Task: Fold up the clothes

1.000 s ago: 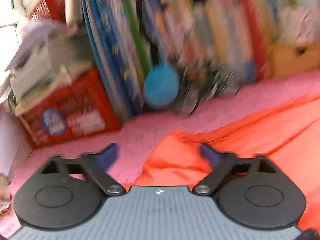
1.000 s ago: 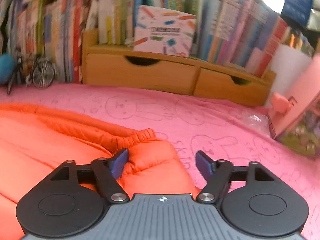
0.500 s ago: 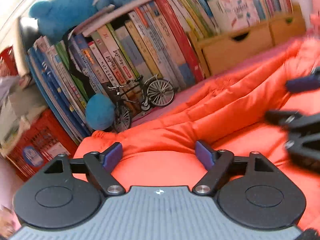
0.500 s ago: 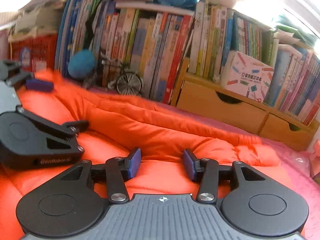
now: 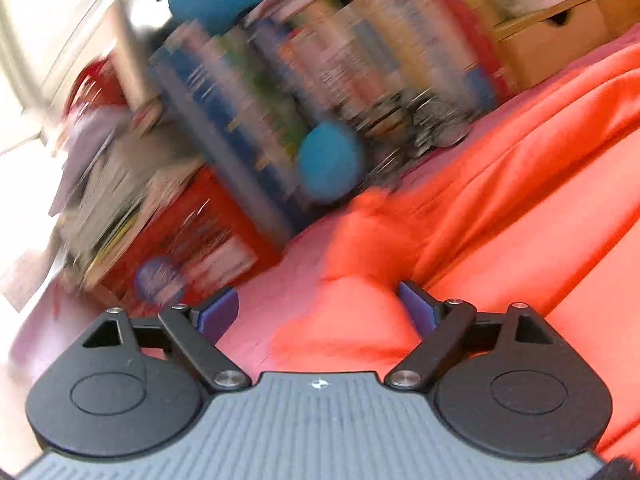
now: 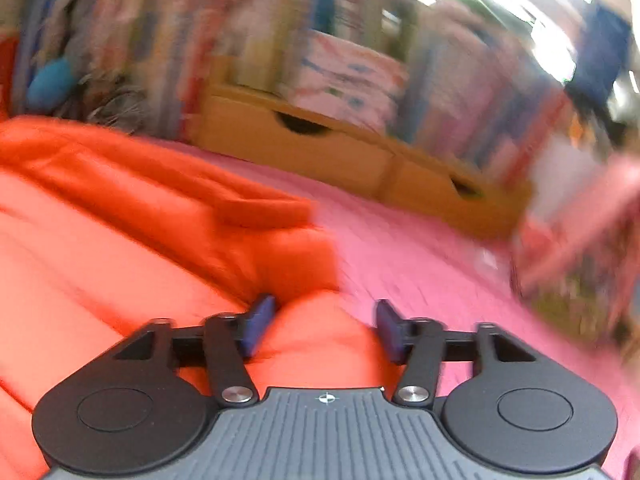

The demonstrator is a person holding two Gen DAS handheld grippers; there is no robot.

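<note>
On pink printed mat (image 6: 420,248): puffy orange padded garment (image 5: 540,200) spread wide, long axis left-right, folds bunched along far edge. Left gripper (image 5: 318,312) spread open, straddling near-left corner. Right gripper (image 6: 326,326) open over near-right corner, fabric bulging between fingers, not pinched. Each equally close to own corner. Blurred bookshelf (image 6: 360,60) beyond.

Both views are bright and heavily smeared by motion blur — the books (image 5: 360,60) streak diagonally in the left wrist view, and the wooden drawers (image 6: 340,148) are soft in the right. Daylight blows out white at the upper left of the left view and the upper right of the right. Fisheye bending curves the edges — only the left gripper (image 5: 318,312) and right gripper (image 6: 326,326) stay sharp
</note>
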